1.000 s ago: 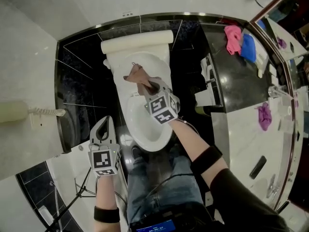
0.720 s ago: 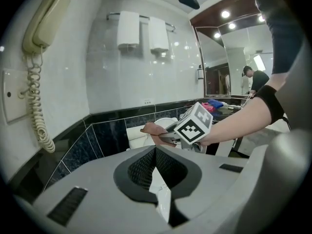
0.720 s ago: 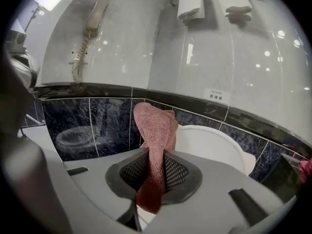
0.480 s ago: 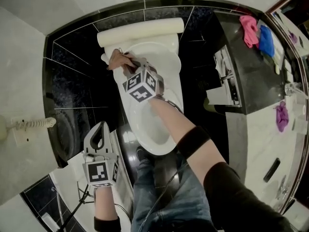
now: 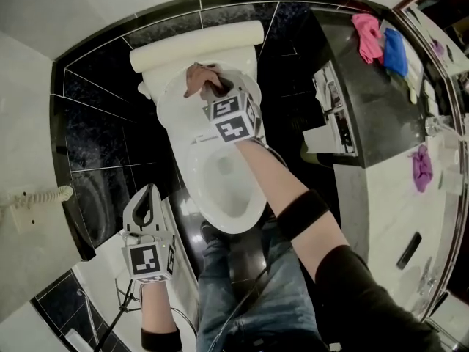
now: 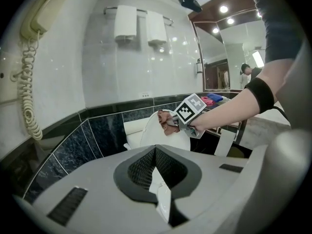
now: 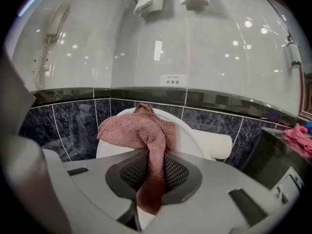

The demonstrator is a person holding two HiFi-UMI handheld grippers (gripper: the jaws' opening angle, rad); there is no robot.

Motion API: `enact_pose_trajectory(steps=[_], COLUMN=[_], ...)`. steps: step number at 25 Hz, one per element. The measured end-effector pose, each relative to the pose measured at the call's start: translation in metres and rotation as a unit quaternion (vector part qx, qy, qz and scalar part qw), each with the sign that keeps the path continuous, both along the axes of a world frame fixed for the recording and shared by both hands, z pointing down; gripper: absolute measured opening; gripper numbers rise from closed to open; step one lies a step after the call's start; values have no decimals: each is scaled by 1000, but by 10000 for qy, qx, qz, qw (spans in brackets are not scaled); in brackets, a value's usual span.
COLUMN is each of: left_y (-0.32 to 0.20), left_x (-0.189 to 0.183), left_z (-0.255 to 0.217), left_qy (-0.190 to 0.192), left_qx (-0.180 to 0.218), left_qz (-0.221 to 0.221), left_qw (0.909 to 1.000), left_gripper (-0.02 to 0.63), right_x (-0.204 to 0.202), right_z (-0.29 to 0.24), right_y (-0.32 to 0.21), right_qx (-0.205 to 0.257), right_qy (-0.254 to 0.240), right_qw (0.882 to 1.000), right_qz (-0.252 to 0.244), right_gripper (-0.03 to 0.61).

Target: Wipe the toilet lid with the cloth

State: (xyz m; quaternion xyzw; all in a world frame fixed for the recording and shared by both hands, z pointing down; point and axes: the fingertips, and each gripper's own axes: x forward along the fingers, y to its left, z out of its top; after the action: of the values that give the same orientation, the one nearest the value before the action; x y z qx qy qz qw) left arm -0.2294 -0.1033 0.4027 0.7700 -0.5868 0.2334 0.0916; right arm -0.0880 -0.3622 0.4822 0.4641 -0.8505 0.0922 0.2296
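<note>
Right gripper view shows the cloth (image 7: 146, 135), a pinkish-brown towelling piece, clamped between the jaws of the right gripper (image 7: 148, 177). A narrow tail is seen hanging down through the dark pads towards the camera, while the larger bunch is spread out beyond the fingertips and to their left. That bunch is set against the upper part of the toilet lid (image 7: 195, 135), which is raised and stands white behind it.

From the head view, the cloth (image 5: 196, 79) is found at the far end of the lid (image 5: 170, 108), just in front of the cistern (image 5: 198, 46), with the right gripper (image 5: 211, 88) reaching to it over the bowl. In the left gripper view the cloth (image 6: 165, 122) is seen at the top edge of the upright lid (image 6: 161, 140).

The left gripper (image 5: 150, 193) is held well apart from the toilet, low at its left side. Its jaws (image 6: 156, 172) are closed together and nothing is held between them.

Further out, a wall phone (image 6: 41, 13) with a coiled cord is mounted on the left wall, and folded towels (image 6: 141, 26) are stacked on a rail above. A pink cloth (image 5: 366, 35) and a blue cloth (image 5: 396, 50) are laid on the dark counter at the right.
</note>
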Motion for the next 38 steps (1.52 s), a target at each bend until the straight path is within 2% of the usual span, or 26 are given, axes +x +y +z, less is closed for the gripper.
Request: enact_pose_trajectory(steps=[6,10,12,15,19,22,25,29,38], left_y=[1,3,5,6,10,11,13,11,-5], left_x=[7,4,1,-4,-16,-28,-37,-34,-1], left_z=[-5,-5,-5,-4,-1,3,10,17,18], left_qy=[50,75,92,106,50,4,-24,-38,59], left_qx=[16,41,46,58,12,8,-36,-114,-99], left_qz=[29,-12,-58,-108,-182,-242,-291,-252,-33], left_qw=[10000,10000,9999,9999,9998,9997,9996,9996,9999], left_gripper=[0,0,0,0,0,0,0,0,0], right_x=[58,67,47,-12,-97,-134,-147,-122,18], right_z=[4,6,5,12,40,59,72,77,72], right_y=[-5,0,14,46,77,72,54,40,16], right_qx=[-121,-189,-223,-152,-196,-282,-429,-420,-385], right_qy=[52,18,-99,-22,94,151,151,183,340], right_qw=[9978,9948,9962,9999,9949,9926,9929,9943,9987], right_qz=[654,1001,841,4,-983,-1173,-1097,-958,27], right_gripper=[80,77,77,78,80,81,81,81,80])
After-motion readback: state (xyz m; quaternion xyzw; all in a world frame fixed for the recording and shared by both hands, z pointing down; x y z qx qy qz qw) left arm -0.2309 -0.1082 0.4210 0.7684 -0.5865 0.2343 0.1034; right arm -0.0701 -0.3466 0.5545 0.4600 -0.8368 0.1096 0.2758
